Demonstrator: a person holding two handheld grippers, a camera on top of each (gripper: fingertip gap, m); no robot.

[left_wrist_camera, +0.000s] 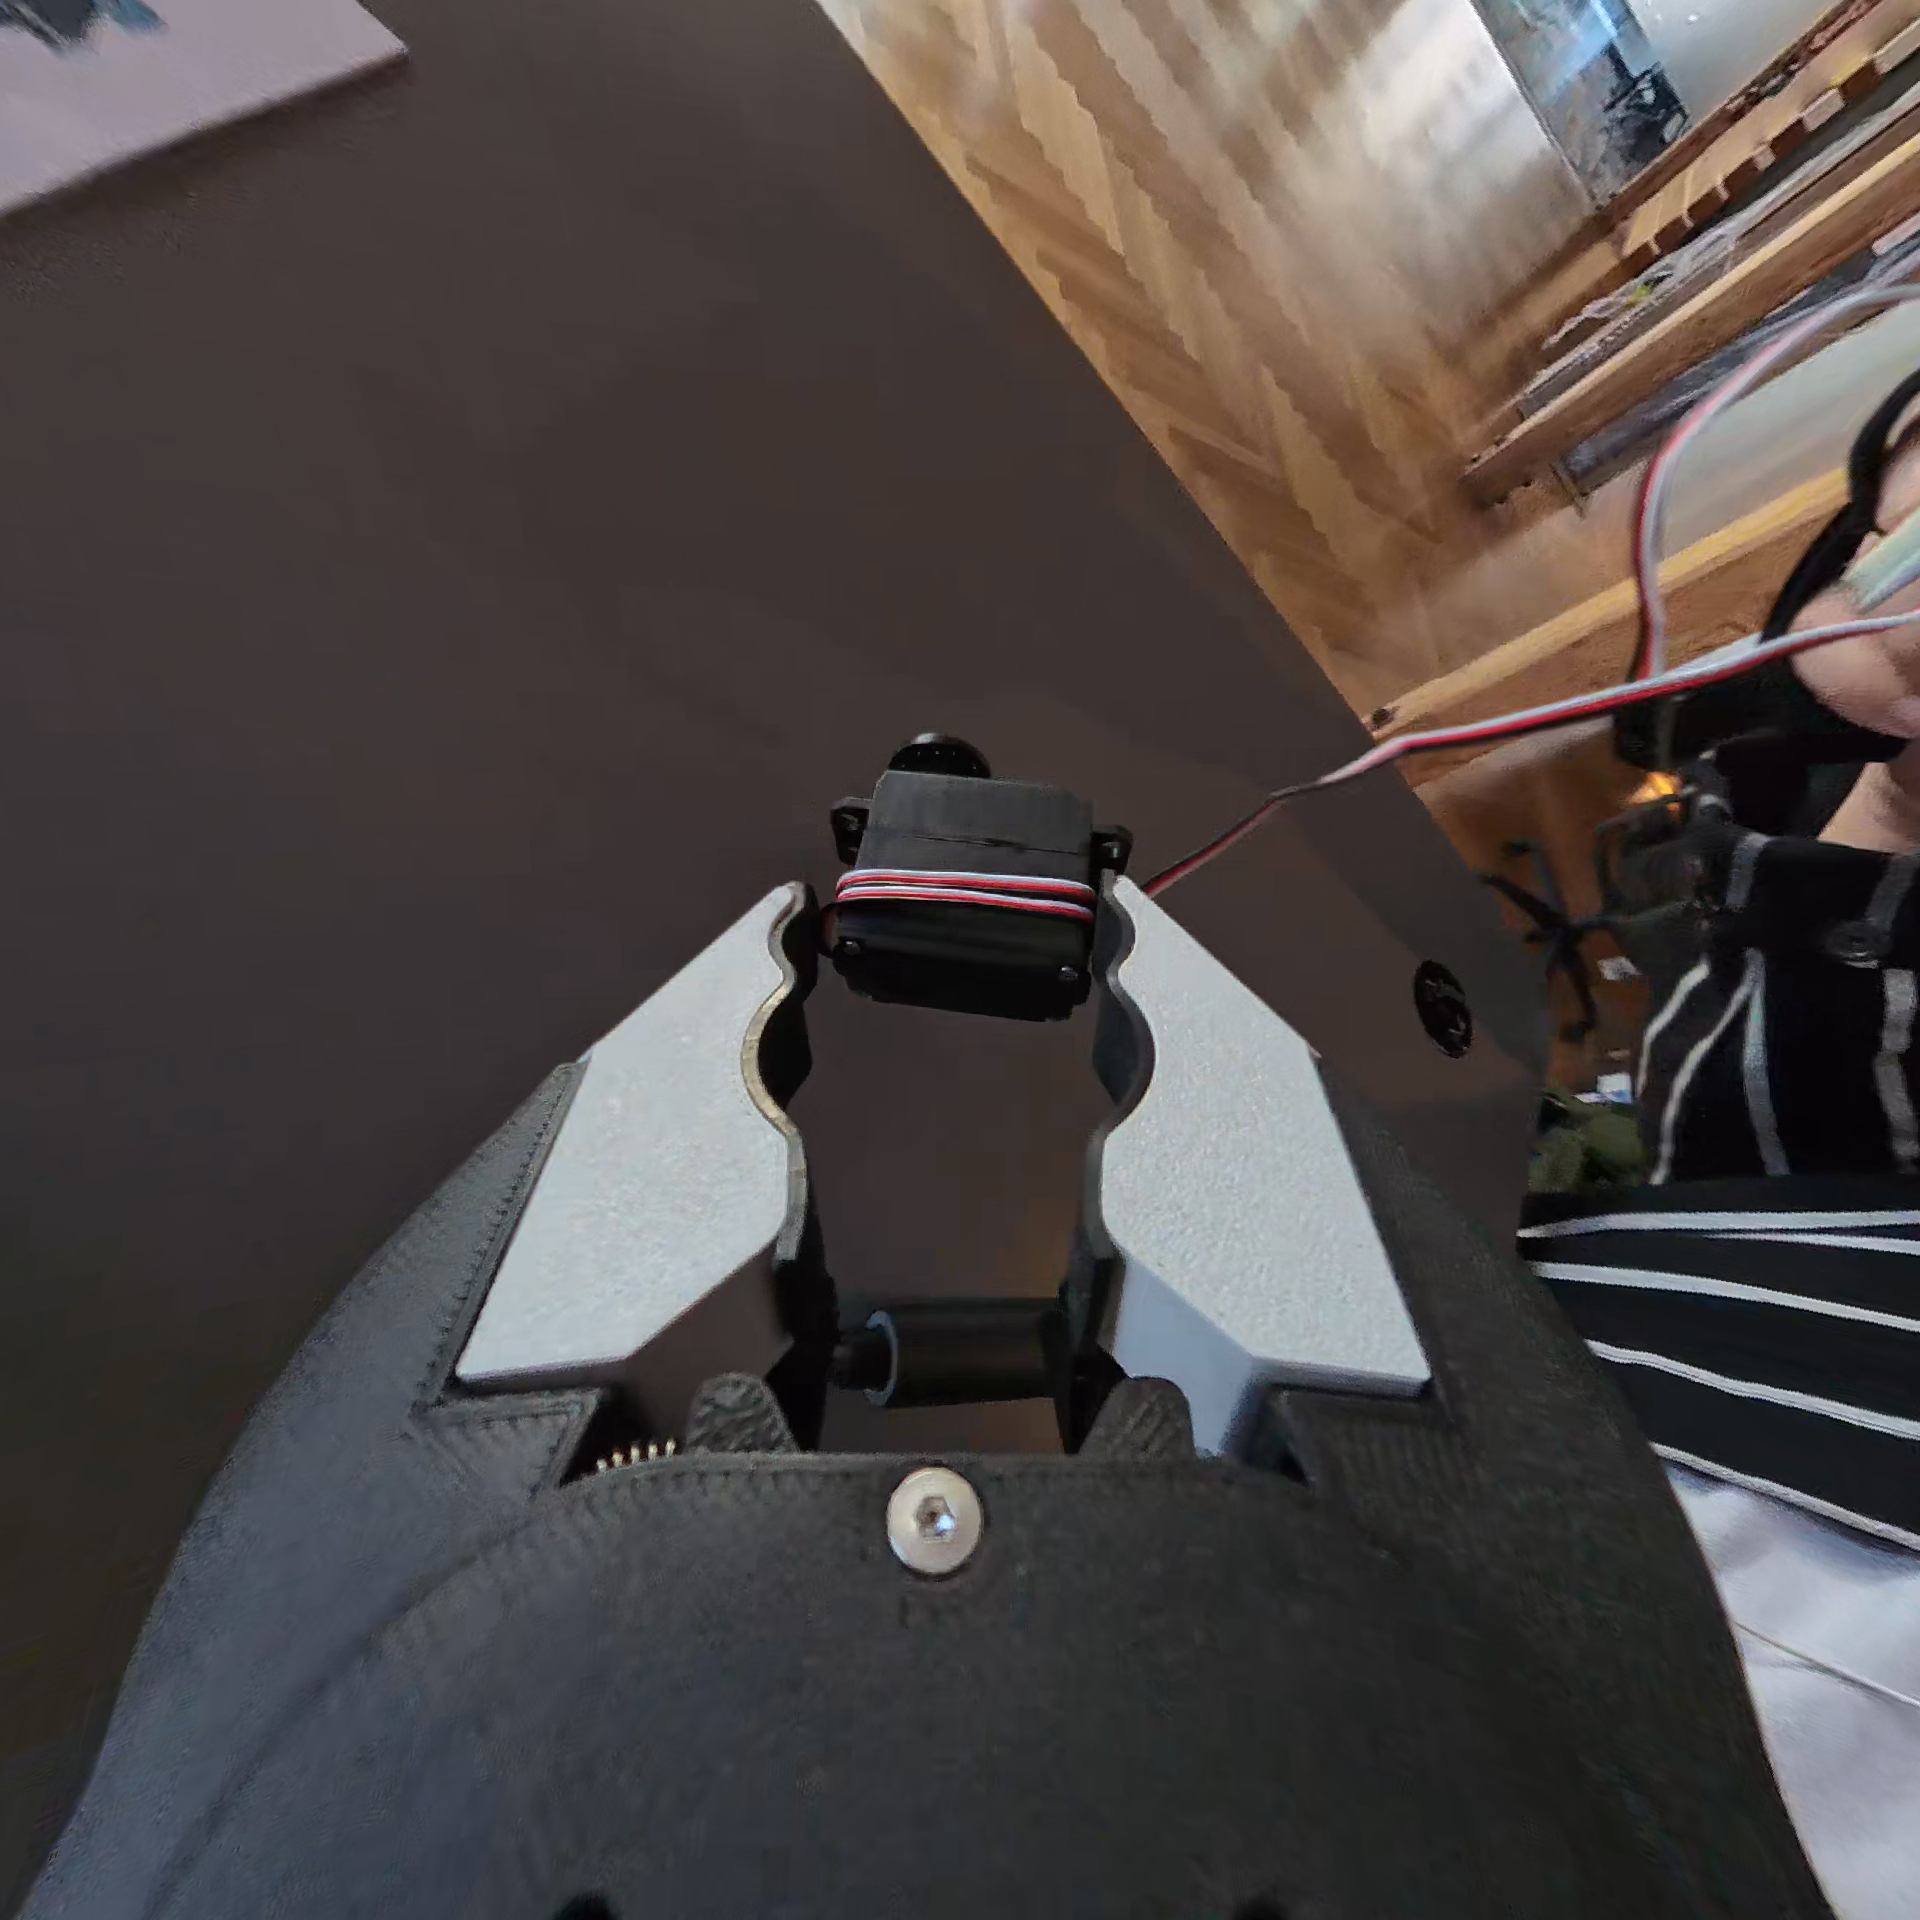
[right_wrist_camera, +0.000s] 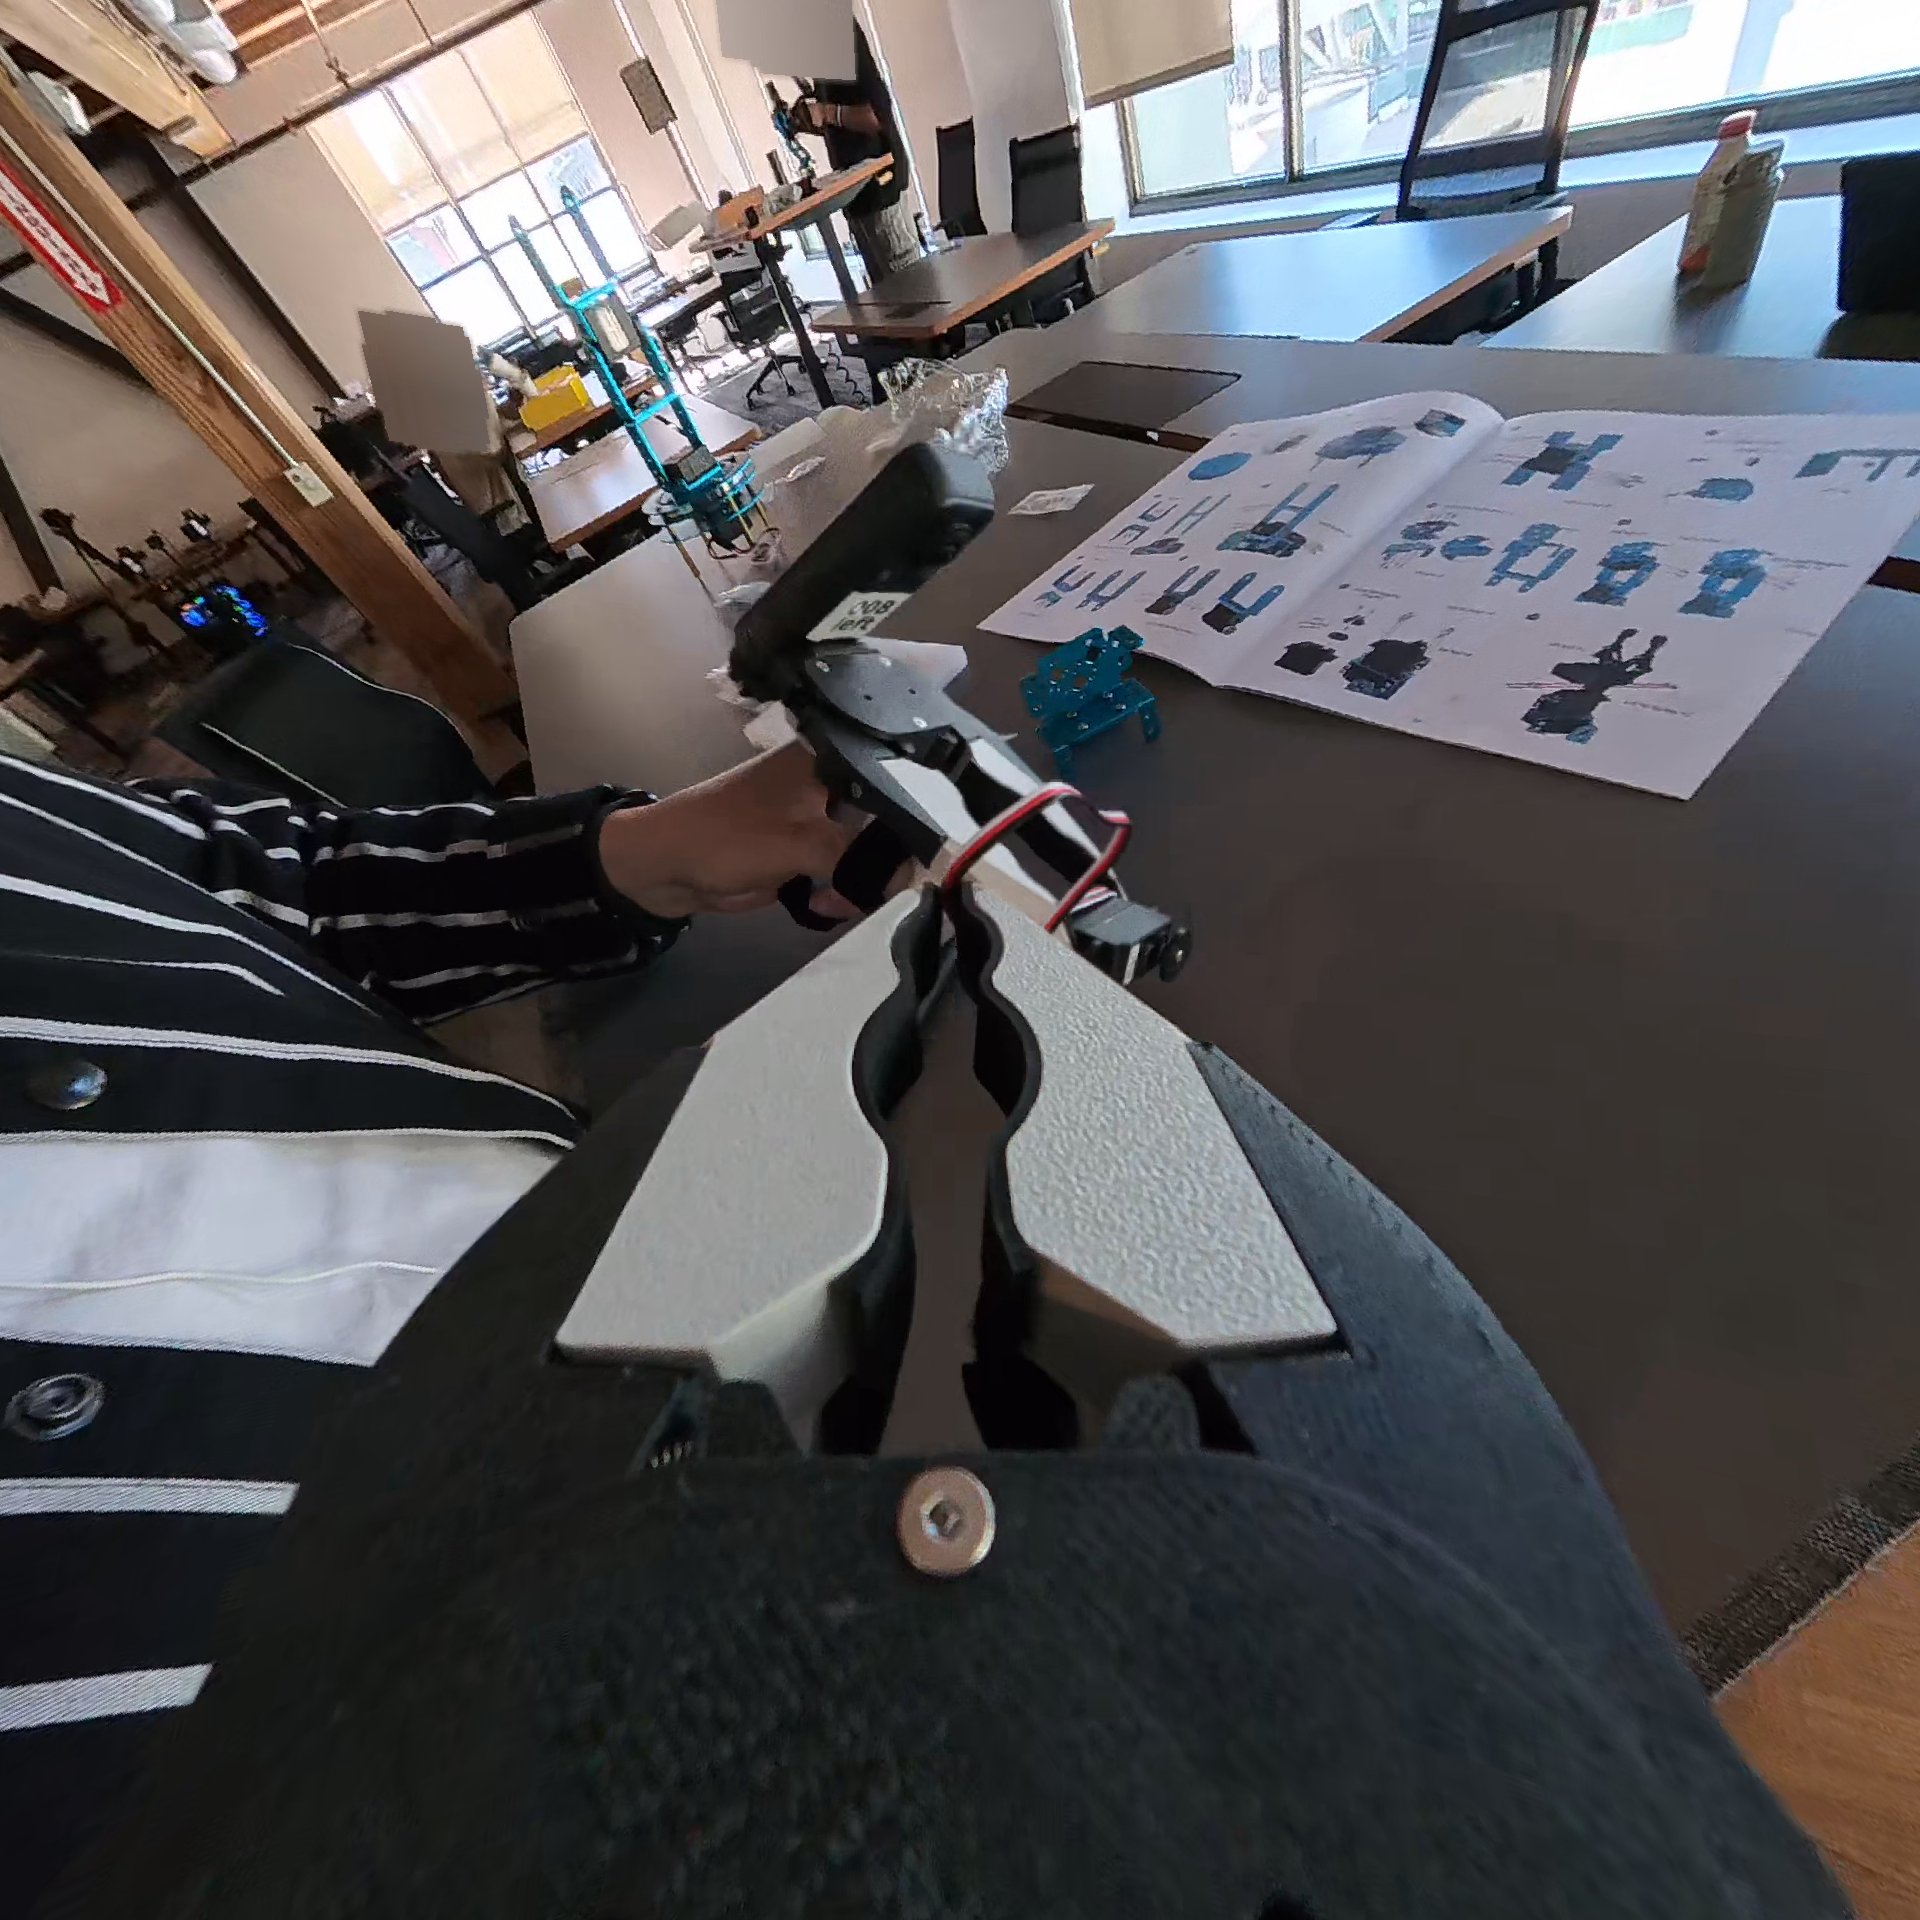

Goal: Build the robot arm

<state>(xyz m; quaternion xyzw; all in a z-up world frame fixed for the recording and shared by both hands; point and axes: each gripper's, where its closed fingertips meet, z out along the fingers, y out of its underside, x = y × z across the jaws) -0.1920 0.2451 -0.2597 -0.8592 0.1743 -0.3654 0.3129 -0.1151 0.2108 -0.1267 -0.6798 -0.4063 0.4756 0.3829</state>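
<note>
My left gripper [left_wrist_camera: 958, 927] is shut on a small black servo motor [left_wrist_camera: 971, 831] and holds it above the dark table [left_wrist_camera: 416, 623]. A red, white and black cable [left_wrist_camera: 1558, 717] is wound round the servo's body and runs off to the upper right. In the right wrist view, my right gripper [right_wrist_camera: 940, 904] is shut on that cable [right_wrist_camera: 1023, 810] at its fingertips. Just beyond it, the left gripper [right_wrist_camera: 1075, 896], held by a hand, carries the servo [right_wrist_camera: 1130, 940].
An open instruction booklet [right_wrist_camera: 1455, 561] lies on the table's far right, with a blue metal bracket [right_wrist_camera: 1091, 686] beside it. A crumpled clear bag [right_wrist_camera: 951, 405] sits farther back. The table's edge [right_wrist_camera: 1766, 1538] runs close at the right. A striped sleeve [right_wrist_camera: 416, 873] is at the left.
</note>
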